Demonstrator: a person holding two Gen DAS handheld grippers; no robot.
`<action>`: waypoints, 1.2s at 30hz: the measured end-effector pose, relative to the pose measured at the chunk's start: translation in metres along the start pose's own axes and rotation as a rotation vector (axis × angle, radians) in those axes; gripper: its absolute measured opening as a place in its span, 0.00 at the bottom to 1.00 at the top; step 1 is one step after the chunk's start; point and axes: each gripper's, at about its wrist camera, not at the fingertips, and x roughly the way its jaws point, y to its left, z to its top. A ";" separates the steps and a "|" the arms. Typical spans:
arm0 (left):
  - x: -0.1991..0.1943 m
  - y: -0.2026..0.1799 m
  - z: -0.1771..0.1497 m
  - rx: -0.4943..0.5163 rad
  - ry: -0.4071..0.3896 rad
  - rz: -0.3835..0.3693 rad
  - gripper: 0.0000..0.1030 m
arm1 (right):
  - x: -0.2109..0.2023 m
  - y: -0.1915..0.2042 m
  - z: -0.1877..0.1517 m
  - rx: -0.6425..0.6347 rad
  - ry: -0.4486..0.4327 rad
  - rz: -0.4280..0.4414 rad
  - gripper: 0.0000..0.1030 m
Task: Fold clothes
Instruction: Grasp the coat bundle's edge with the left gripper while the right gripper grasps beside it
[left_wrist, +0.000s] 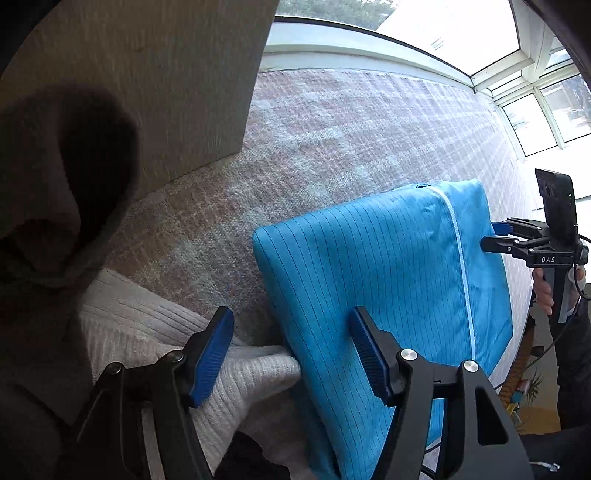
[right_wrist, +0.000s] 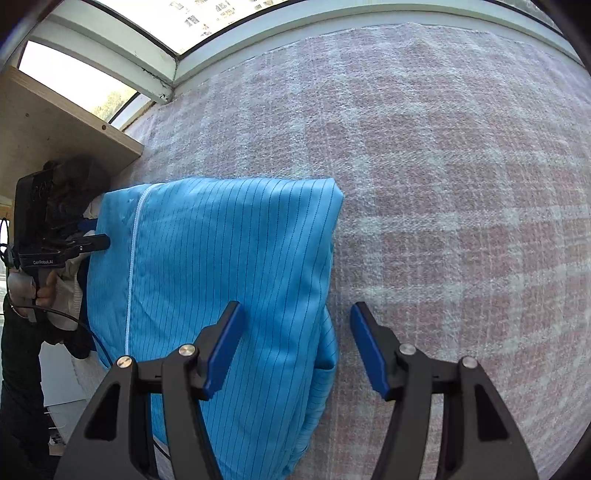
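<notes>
Pink-and-white checked blanket (right_wrist: 461, 192), woolly and coarse, covers the whole work surface up to a white window frame (right_wrist: 159, 70) along the upper edge of both views. Pale wooden panel (left_wrist: 166, 81) stands at upper left in the left wrist view.

Blue garment (right_wrist: 229, 258) lies folded into a thick rectangular bundle on the blanket, centre-left in the right wrist view and centre-right in the left. Fabric is smooth, slightly shiny, with fine dark pinstripes; a white zipper (left_wrist: 460, 254) runs down it lengthwise. Corners are rounded and puffy.

Left gripper (left_wrist: 291, 350), bottom centre of its own view: black arms, ribbed blue pads, jaws wide apart. The right pad overlaps the garment's near edge; whether it touches, cannot tell. The left pad sits over a cream ribbed knit (left_wrist: 155, 332), lower left. A grey-brown hooded garment (left_wrist: 55, 192) lies heaped at far left.

Right gripper (right_wrist: 297, 347), bottom centre of its view: jaws wide apart, straddling the garment's right-hand edge, the left pad over blue cloth, the right over blanket. A hand (left_wrist: 543, 291) grips its handle at the right edge.
</notes>
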 end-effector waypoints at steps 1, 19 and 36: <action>0.002 -0.003 0.000 0.006 0.004 0.006 0.69 | 0.001 0.002 0.001 -0.007 0.001 -0.023 0.57; 0.018 -0.040 -0.006 0.102 -0.015 -0.050 0.18 | 0.011 0.017 0.009 -0.137 -0.073 -0.047 0.53; 0.029 -0.079 -0.050 0.064 -0.113 -0.271 0.10 | 0.024 0.026 0.003 -0.082 -0.072 0.202 0.08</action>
